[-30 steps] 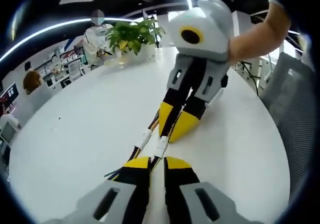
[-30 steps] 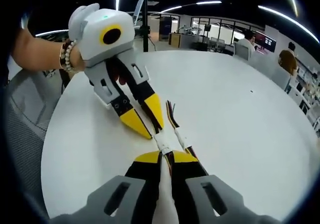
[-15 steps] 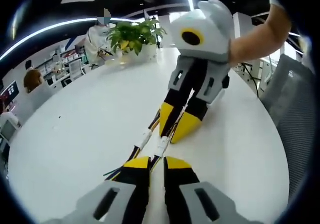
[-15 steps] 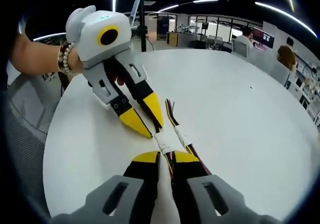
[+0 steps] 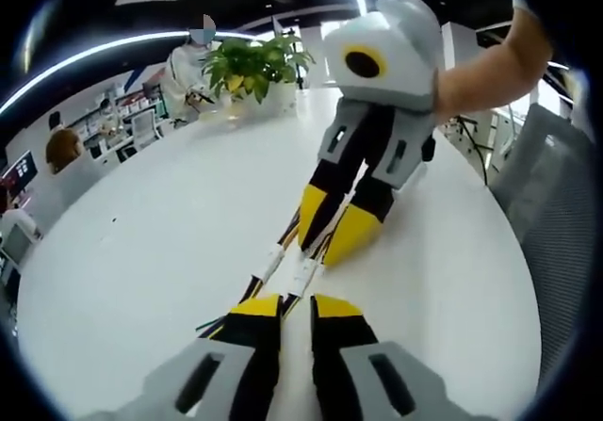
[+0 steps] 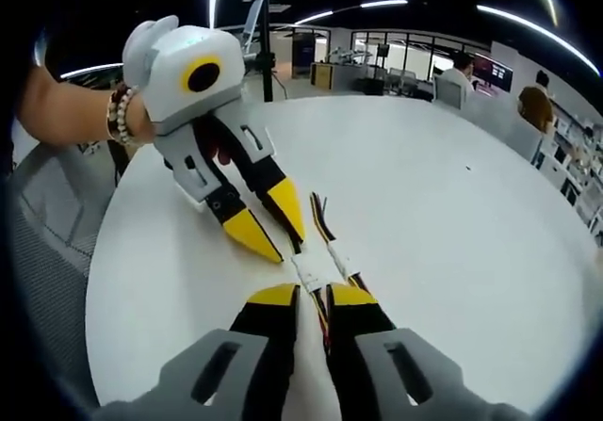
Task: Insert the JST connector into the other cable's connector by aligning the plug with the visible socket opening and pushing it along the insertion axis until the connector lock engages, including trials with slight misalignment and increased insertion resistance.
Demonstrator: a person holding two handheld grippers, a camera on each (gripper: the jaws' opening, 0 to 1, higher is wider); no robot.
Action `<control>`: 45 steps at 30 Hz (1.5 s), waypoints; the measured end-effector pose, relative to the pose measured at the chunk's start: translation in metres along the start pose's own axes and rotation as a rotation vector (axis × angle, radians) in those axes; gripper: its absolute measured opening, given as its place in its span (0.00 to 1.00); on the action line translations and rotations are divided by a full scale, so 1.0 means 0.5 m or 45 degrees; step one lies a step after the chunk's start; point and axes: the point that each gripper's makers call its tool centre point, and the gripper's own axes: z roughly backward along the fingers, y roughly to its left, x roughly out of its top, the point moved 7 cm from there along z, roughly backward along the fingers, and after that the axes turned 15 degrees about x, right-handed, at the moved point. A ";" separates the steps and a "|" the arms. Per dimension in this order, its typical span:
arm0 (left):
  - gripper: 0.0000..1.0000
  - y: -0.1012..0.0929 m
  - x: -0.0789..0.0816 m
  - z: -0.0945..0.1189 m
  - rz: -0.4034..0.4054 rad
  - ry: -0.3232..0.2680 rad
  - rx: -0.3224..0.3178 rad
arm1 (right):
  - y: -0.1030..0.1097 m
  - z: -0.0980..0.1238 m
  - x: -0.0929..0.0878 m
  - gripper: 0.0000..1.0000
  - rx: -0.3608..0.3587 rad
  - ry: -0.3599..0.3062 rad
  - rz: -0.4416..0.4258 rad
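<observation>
On a round white desk (image 5: 141, 251) two claws meet tip to tip over a pair of thin wire leads. In the left gripper view the left claw (image 5: 296, 306) rises from the near edge with its yellow-tipped jaws drawn close together, a narrow gap between them, and the dark and yellow wires of one cable (image 5: 219, 326) trail out to the left of its tips; it looks clenched on that cable, though the exact contact is hidden by the jaws. Just beyond its tips lie two small white connector housings (image 5: 290, 268) side by side, touching or nearly so; whether they are fully mated cannot be told. The right claw (image 5: 330, 235) comes down from the far side, its yellow tips resting at the far end of the connectors, jaws close together on the wires there. In the right gripper view the same meeting is seen from the other side: the right claw (image 6: 311, 300) holds its jaws nearly closed with the white connectors (image 6: 320, 266) just ahead of its tips, and a second cable (image 6: 322, 216) of dark and yellow strands runs away across the desk (image 6: 452, 233). The left claw (image 6: 273, 225) reaches in from the far left, held by a hand (image 6: 104, 120) wearing a beaded bracelet. A potted plant (image 5: 250, 63) stands at the desk's far edge.
</observation>
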 end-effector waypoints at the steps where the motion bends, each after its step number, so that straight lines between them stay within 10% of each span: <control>1: 0.06 0.000 0.002 0.001 0.003 -0.004 0.000 | 0.001 0.002 0.002 0.09 -0.006 -0.002 0.002; 20: 0.17 0.005 0.062 0.075 0.100 -0.094 0.031 | 0.034 0.065 0.053 0.13 -0.090 -0.069 0.038; 45: 0.35 -0.017 0.103 0.272 0.222 -0.175 0.231 | 0.126 0.169 0.073 0.25 -0.200 -0.145 0.048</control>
